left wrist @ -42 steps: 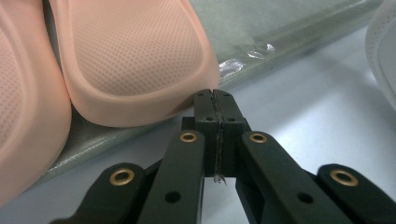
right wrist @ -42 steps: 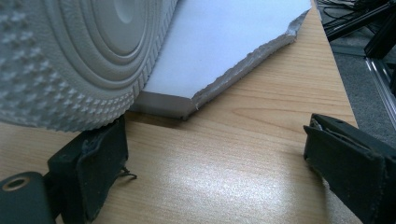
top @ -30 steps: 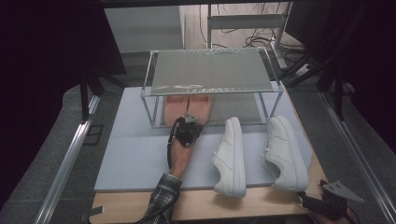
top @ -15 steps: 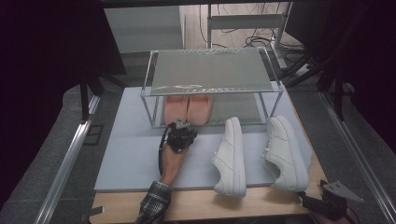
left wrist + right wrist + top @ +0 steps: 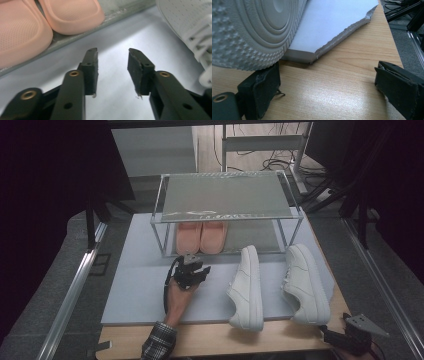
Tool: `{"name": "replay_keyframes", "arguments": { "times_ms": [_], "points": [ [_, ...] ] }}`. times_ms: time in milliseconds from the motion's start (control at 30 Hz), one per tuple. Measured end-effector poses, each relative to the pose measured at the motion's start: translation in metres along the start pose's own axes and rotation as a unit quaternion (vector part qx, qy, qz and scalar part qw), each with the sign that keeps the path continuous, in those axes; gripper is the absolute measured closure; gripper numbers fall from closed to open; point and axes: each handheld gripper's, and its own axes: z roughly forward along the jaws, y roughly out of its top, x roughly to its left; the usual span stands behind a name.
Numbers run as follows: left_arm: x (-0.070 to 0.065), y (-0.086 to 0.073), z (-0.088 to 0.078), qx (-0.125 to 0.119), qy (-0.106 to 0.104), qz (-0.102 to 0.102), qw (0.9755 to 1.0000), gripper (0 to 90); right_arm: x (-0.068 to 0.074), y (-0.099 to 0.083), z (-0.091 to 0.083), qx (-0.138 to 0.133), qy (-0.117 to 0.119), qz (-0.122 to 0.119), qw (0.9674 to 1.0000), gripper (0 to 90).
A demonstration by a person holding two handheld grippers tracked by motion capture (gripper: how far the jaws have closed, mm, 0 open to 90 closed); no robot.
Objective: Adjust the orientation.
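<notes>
My left hand-held gripper hovers with jaws apart, empty, before the pink slippers. My right hand-held gripper, jaws wide, rests at the surface's near right corner beside a white sneaker.

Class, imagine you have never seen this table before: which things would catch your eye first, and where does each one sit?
Two white sneakers lie side by side on the pale mat, right of centre, heels hanging over its near edge. Behind them, a pair of peach slippers sits on the lower level of a metal-framed rack. The left gripper hangs open just in front of the slippers; the right gripper rests open at the table's near right corner.
</notes>
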Motion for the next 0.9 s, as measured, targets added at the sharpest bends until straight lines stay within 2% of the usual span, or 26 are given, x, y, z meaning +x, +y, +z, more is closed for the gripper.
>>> {"name": "replay_keyframes", "arguments": {
  "times_ms": [333,433,633,833,900],
  "points": [
    [-0.002,-0.017,-0.027,-0.002,-0.002,0.002,1.0,40.0,0.0,0.0,0.0,0.0,0.0,0.0,1.0,6.1],
    [-0.002,-0.021,-0.032,-0.002,-0.01,-0.003,0.9999,36.1,0.0,0.0,0.0,0.0,0.0,0.0,1.0,6.1],
    [-0.002,-0.033,-0.044,-0.006,-0.002,-0.004,1.0,23.7,0.0,0.0,0.0,0.002,0.0,0.0,1.0,6.2],
    [0.005,-0.054,-0.064,-0.018,0.007,-0.035,0.9992,13.7,0.0,0.001,0.0,0.004,0.0,0.0,1.0,6.2],
    [0.008,-0.061,-0.07,-0.02,0.003,-0.05,0.9985,13.7,0.0,0.001,0.0,0.004,-0.001,0.001,1.0,6.2]
  ]
}}
